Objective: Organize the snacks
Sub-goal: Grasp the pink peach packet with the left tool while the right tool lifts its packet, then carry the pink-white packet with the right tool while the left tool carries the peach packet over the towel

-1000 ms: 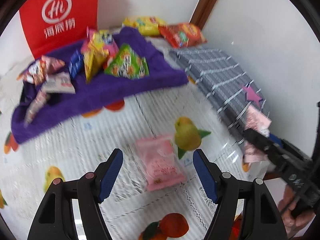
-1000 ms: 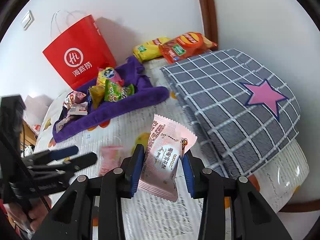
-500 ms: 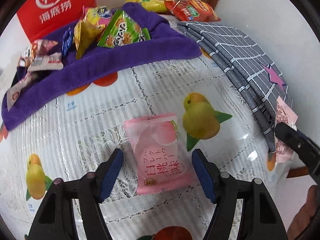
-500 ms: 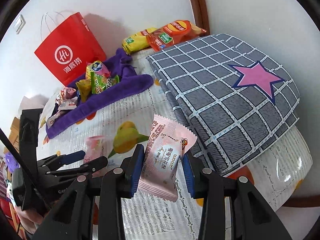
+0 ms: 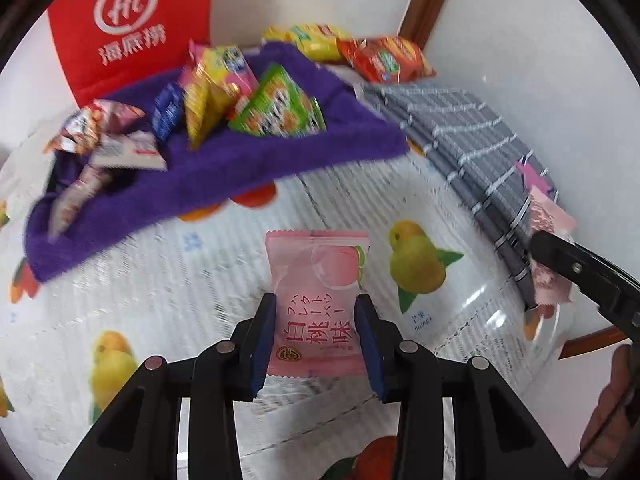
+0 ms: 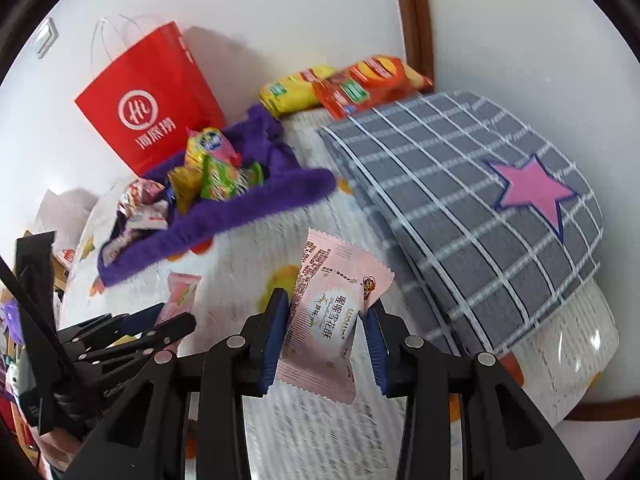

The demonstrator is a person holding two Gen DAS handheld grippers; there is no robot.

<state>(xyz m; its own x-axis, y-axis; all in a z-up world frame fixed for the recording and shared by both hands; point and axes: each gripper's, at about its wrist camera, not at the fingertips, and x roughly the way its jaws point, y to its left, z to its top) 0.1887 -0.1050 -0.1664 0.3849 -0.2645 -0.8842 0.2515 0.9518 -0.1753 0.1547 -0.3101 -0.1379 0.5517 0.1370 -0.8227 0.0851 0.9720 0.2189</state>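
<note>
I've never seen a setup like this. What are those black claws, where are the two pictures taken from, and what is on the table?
No robot here: a person holds a two-finger gripper in each hand, and a camera on each looks along its fingers. One picture is the left gripper's view; its jaws have just been closing on a pink peach candy packet. The other is the right gripper's view, shut on a pink snowflake-crisp packet. On the fruit-print tablecloth lie a purple towel with snacks, a grey checked cushion and a red paper bag.
</note>
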